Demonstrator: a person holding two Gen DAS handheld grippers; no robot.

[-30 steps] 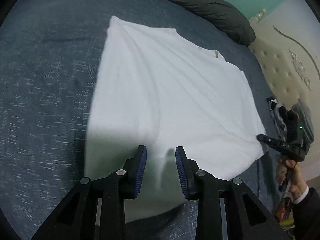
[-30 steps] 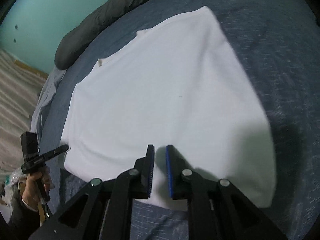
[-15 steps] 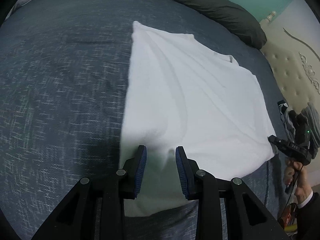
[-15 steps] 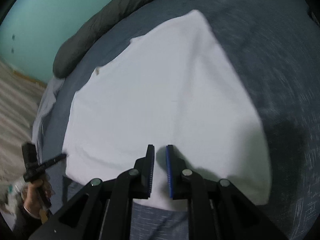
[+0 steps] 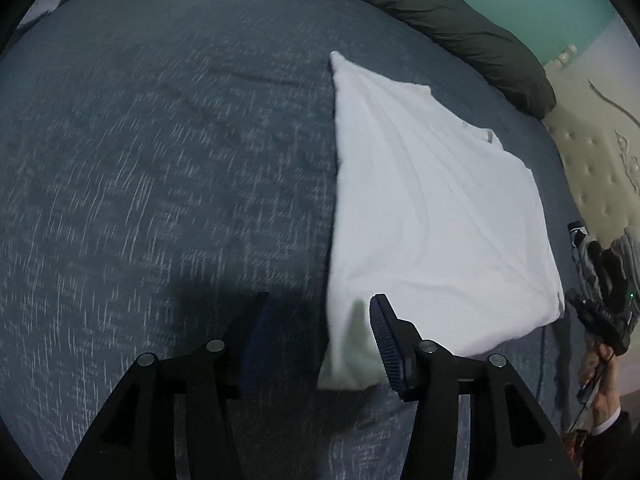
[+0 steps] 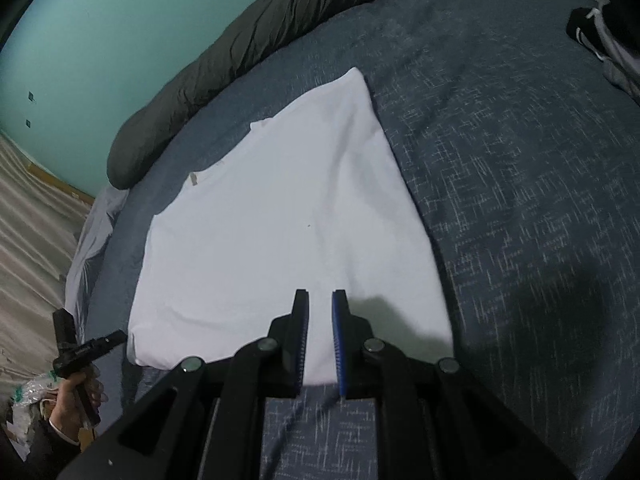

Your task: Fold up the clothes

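A white T-shirt [image 5: 432, 216] lies flat on the blue bedspread [image 5: 160, 184], its collar toward the far side. My left gripper [image 5: 316, 320] hovers over the shirt's near left corner with its jaws opening. That corner lies between the fingers, close to the right pad, and nothing is gripped. My right gripper [image 6: 320, 320] hangs over the shirt's [image 6: 280, 232] near edge, its jaws closed to a thin slit with nothing in it. Each view shows the other gripper in a hand at the shirt's far corner: the right gripper [image 5: 600, 316] and the left gripper [image 6: 90, 350].
A dark grey rolled duvet [image 6: 240, 40] runs along the far edge of the bed under a teal wall. A cream tufted headboard [image 5: 600, 140] stands at the right. Grey and black clothing [image 6: 604, 44] lies at the bed's corner. Wide bare bedspread [image 6: 520, 200] flanks the shirt.
My left gripper slid left from over the shirt's middle to its left edge, and its jaws widened. My right gripper shifted slightly along the near edge with its jaws unchanged.
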